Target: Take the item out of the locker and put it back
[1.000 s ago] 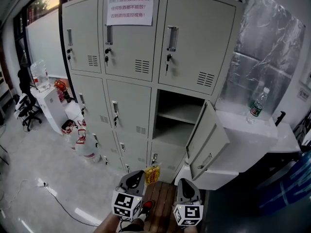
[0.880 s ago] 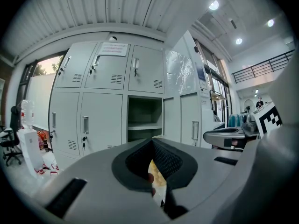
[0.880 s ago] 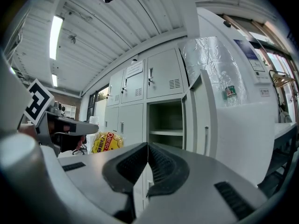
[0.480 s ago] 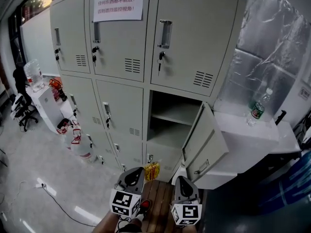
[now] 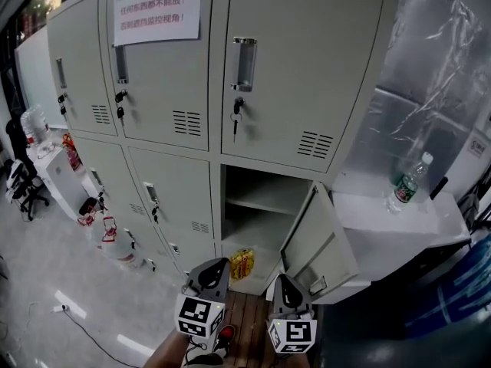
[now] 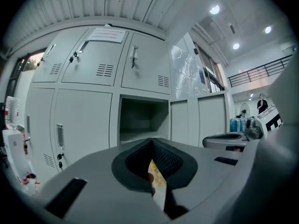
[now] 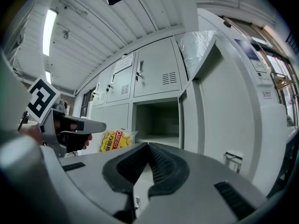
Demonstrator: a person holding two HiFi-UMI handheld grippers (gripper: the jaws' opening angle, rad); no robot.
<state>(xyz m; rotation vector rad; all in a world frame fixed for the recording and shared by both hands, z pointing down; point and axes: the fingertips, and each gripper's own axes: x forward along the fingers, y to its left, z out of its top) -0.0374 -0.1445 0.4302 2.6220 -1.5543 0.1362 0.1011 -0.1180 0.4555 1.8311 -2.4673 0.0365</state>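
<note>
**Packet carried closer to the open locker**

Over the last second the head view has closed in on the locker [image 5: 253, 90]: its doors fill more of the picture and the open compartment [image 5: 261, 205] sits nearer and more central than before. The two tools have kept their place at the bottom of the view, so the person appears to have stepped forward rather than reached out.

The left hand-held gripper [image 5: 221, 265] is pinching the yellow snack packet [image 5: 242, 264]. In its own view the jaws are pressed onto the thin edge of the packet [image 6: 156, 174], and that grip has not loosened. The right hand-held gripper [image 5: 282, 280] has its jaws pressed together with nothing between them. Its view shows the packet [image 7: 114, 140] hanging off to its left, clear of the cabinet.

So the packet is still outside the locker, held in the air just in front of the compartment's lower part. The door [image 5: 318, 240] swings wide to the right. The inner shelf [image 5: 265, 204] and the floor below it look bare.

The approach suggests the return leg is under way. What remains would be carrying the packet through the opening, setting it down and letting go, with the door edge the only thing close to the path
</note>
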